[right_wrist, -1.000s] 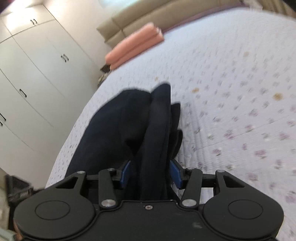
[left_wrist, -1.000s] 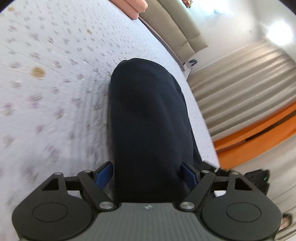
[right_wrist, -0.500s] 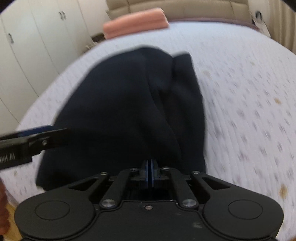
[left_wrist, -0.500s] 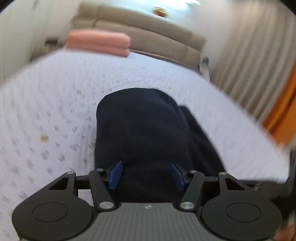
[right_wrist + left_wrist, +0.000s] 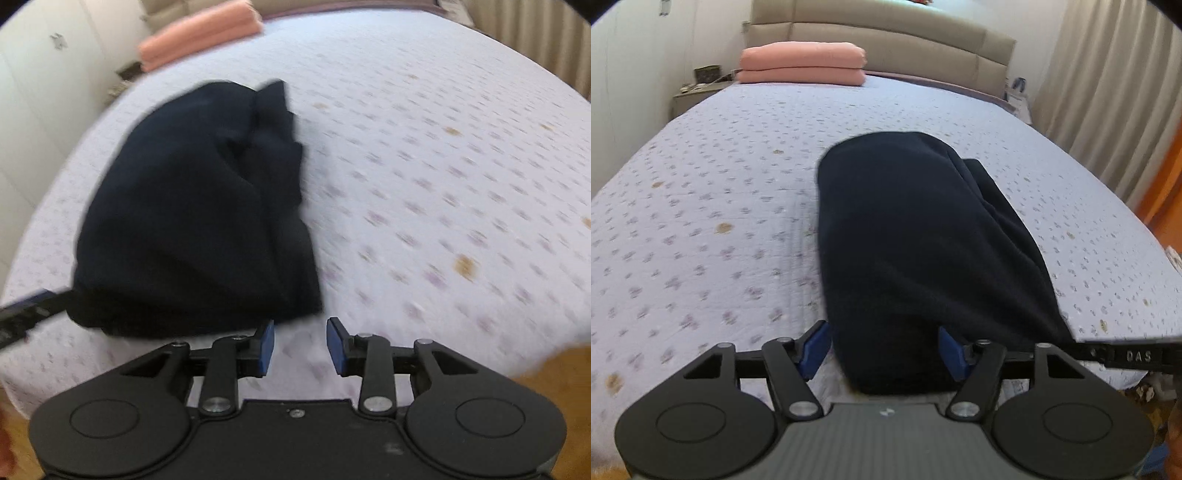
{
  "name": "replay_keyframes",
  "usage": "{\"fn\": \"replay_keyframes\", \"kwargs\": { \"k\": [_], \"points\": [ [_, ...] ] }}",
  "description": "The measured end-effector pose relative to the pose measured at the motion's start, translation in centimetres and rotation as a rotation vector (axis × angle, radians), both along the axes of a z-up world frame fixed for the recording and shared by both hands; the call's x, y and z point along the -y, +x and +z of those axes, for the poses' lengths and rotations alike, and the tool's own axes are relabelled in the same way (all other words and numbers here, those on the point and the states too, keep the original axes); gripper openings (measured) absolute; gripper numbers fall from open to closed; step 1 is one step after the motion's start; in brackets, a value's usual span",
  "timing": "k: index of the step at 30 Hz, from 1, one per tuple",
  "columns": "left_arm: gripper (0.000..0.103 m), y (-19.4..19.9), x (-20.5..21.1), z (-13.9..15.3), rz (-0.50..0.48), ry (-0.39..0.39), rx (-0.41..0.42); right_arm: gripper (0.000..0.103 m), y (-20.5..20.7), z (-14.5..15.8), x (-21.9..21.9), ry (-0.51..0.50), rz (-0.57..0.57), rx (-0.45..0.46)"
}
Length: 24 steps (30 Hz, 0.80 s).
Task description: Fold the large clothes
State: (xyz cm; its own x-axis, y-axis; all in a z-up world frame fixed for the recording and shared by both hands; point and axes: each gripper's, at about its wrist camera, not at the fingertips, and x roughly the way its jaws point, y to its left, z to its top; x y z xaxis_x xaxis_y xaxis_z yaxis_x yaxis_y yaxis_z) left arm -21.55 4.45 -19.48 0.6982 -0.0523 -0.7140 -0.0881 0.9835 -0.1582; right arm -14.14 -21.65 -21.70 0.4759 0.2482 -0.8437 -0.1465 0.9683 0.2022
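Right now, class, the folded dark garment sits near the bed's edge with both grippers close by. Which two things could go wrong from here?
1. The dark garment lies between the open left gripper fingers; pulling back carelessly could drag the fold apart.
2. Loose layers bunch along its right side, and the open right gripper holds nothing there, so the stack may slump onto the bedspread or, being near the edge, slide off.

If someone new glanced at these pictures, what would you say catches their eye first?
The bulky dark navy folded garment dominates, lying on the pale floral-print bedspread near the bed's foot. The left tongs stand open around its near edge; the right tongs are open and empty beside it. Folded salmon-pink blankets sit by the headboard.
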Motion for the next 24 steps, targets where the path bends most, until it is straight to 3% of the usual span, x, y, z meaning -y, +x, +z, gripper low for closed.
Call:
{"fn": "replay_keyframes", "kwargs": {
  "k": [3, 6, 9, 13, 18, 21, 24],
  "points": [
    [0.063, -2.2, -0.2, 2.4, 0.025, 0.015, 0.034, 0.046, -2.4, 2.1, 1.3, 0.018, -0.023, 0.042],
    [0.066, -3.8, 0.4, 5.3, 0.039, 0.042, 0.075, 0.059, -4.7, 5.8, 1.5, 0.004, -0.056, 0.146],
    [0.07, -5.3, 2.0, 9.2, 0.043, 0.086, 0.145, 0.08, -6.6, 10.3, 0.9, 0.007, -0.06, 0.308],
    [0.085, -7.1, 4.1, 13.8, 0.068, 0.15, 0.234, 0.083, -9.5, 15.6, 0.0, 0.017, -0.052, 0.487],
    [0.091, -8.0, 5.0, 17.2, 0.09, 0.125, 0.249, 0.084, -11.5, 18.3, -1.4, 0.036, -0.028, 0.517],
    [0.092, -8.6, 5.1, 18.0, 0.099, 0.107, 0.261, 0.085, -11.9, 18.3, -2.2, 0.019, -0.02, 0.507],
    [0.092, -8.9, 5.7, 18.2, 0.107, 0.154, 0.269, 0.085, -11.3, 17.6, -2.8, 0.001, -0.016, 0.468]
  ]
}}
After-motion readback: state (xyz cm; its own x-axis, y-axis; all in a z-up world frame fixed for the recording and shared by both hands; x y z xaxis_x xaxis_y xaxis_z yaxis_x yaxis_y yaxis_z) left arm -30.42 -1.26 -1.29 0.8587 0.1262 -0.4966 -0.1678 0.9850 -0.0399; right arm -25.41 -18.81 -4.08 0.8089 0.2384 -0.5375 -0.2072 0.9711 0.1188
